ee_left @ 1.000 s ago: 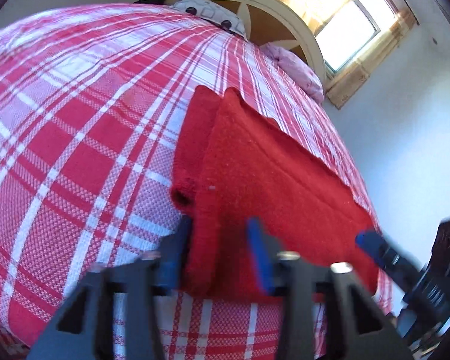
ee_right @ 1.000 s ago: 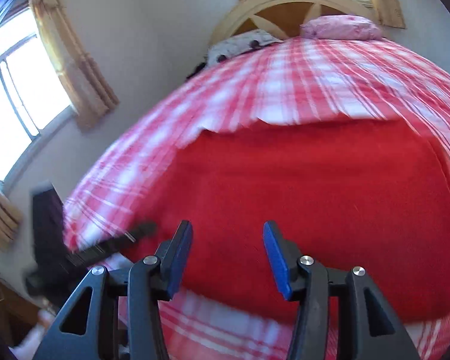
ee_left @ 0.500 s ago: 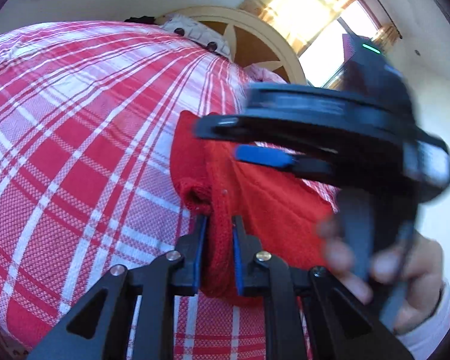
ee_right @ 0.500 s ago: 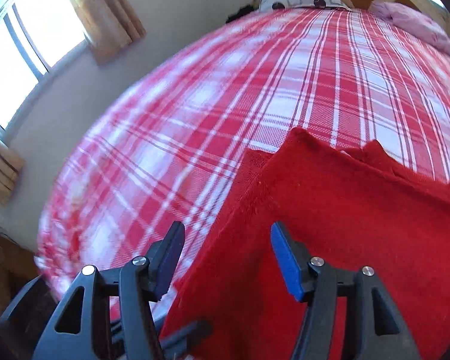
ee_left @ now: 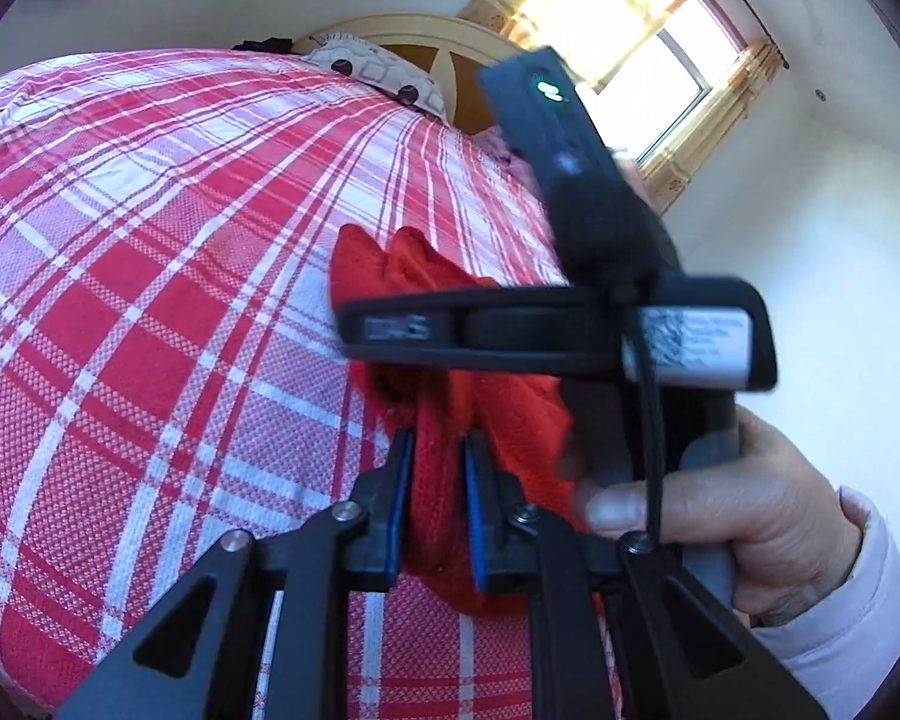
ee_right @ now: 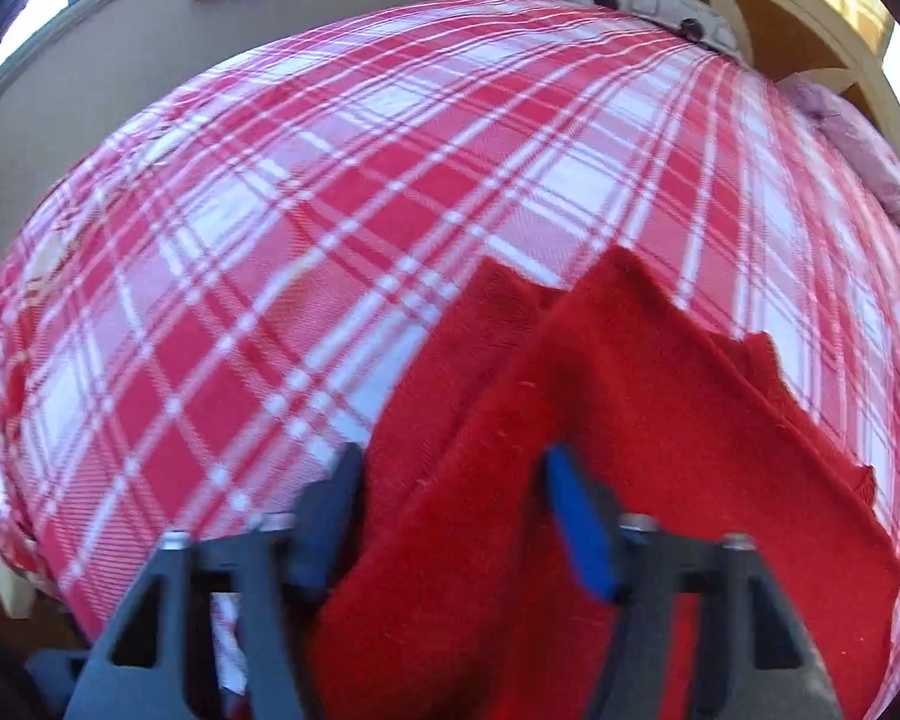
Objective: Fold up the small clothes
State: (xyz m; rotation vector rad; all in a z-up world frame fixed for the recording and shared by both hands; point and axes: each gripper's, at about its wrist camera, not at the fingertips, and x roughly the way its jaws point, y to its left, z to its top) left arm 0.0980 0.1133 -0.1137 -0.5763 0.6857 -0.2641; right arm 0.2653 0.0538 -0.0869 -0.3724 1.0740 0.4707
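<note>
Red-and-white plaid bedcover (ee_left: 150, 276) fills most of what we see, with a cream headboard (ee_left: 450, 42), a patterned pillow (ee_left: 384, 75) and a pink pillow (ee_right: 858, 144) at the far end and a curtained window (ee_left: 660, 60) beyond. On the cover lies our red cloth (ee_left: 432, 480), partly folded into layers. Our left gripper (ee_left: 437, 510) is clamped on a bunched edge of that cloth at its near end, the blue pads pressing it from both sides. Our right gripper (ee_right: 456, 516) reaches across just above the left one, held in our right hand (ee_left: 750, 516) with a pale sleeve (ee_left: 852, 630) at the wrist. From its own camera, a raised fold of the red cloth runs up between its two fingers; its jaws have just been closing, but we cannot see the pads pinching the fabric yet, so we count them as parted around it. Farther corners of the cloth lie flat on the plaid.
</note>
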